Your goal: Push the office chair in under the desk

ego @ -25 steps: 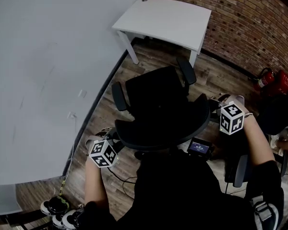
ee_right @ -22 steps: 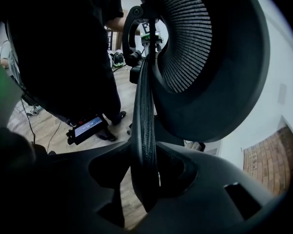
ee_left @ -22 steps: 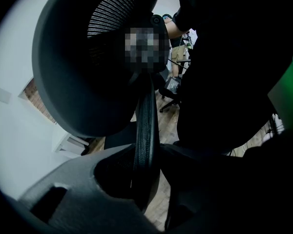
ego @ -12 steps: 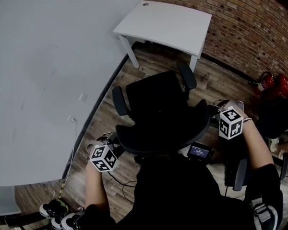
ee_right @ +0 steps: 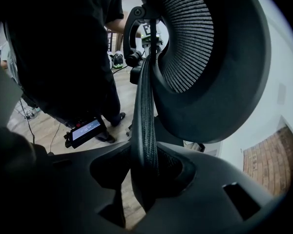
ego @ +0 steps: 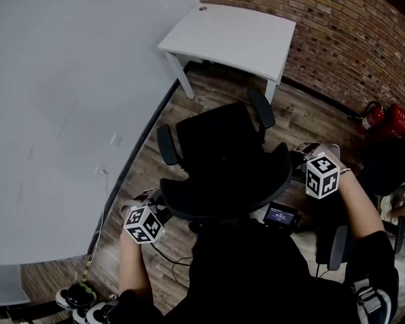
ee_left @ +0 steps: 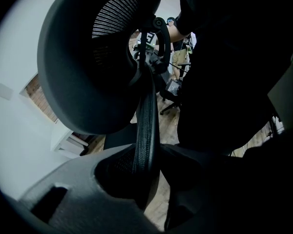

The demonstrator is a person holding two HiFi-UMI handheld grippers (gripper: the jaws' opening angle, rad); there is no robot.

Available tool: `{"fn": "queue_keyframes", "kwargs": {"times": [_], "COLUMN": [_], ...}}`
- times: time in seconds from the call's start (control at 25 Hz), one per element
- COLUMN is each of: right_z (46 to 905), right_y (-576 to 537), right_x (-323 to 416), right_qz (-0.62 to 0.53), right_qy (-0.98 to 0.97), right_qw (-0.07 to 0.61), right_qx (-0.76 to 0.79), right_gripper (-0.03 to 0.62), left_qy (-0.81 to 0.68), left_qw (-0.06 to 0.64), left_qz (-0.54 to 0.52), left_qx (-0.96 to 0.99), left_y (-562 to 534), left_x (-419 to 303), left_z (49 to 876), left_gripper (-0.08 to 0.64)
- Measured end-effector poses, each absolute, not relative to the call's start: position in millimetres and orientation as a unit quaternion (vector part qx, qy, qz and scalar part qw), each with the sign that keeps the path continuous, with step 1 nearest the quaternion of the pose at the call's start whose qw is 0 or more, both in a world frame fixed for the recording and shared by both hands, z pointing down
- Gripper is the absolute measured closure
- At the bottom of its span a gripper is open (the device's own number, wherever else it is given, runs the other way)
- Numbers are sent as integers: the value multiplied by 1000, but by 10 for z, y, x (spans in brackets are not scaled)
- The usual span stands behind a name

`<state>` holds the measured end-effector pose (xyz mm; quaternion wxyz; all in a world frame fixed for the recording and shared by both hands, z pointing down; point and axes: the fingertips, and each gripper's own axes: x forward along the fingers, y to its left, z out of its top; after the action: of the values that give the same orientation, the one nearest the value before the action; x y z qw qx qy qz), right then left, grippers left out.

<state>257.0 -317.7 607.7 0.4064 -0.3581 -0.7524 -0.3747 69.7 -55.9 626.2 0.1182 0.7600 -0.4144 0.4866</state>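
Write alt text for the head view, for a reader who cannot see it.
Seen from above, the left gripper and right gripper clamp both ends of the backrest of a black chair; the right jaws have just been closing on its rim. The chair stands on a wood floor, not yet under the white desk by the brick wall.

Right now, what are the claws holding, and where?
Both grip the black mesh office chair by its backrest rim: left claw on its left edge, right claw, jaws just closed further, on the right.

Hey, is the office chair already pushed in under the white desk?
No, the office chair stands out on the wood floor, short of the desk, with bare boards showing between them.
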Motion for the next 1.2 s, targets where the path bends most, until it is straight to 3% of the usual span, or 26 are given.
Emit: {"fn": "queue_keyframes", "kwargs": {"times": [1.2], "right_z": [6131], "right_y": [-3101], "right_x": [2034], "right_qz": [-368], "right_qy": [-775], "right_qw": [421], "right_qx": [-295], "right_gripper": [466], "left_qy": [-388], "left_qw": [82], "left_qz": [477], "left_qx": [785], "left_y": [-663], "left_x": [12], "left_z": [6246], "left_gripper": [420]}}
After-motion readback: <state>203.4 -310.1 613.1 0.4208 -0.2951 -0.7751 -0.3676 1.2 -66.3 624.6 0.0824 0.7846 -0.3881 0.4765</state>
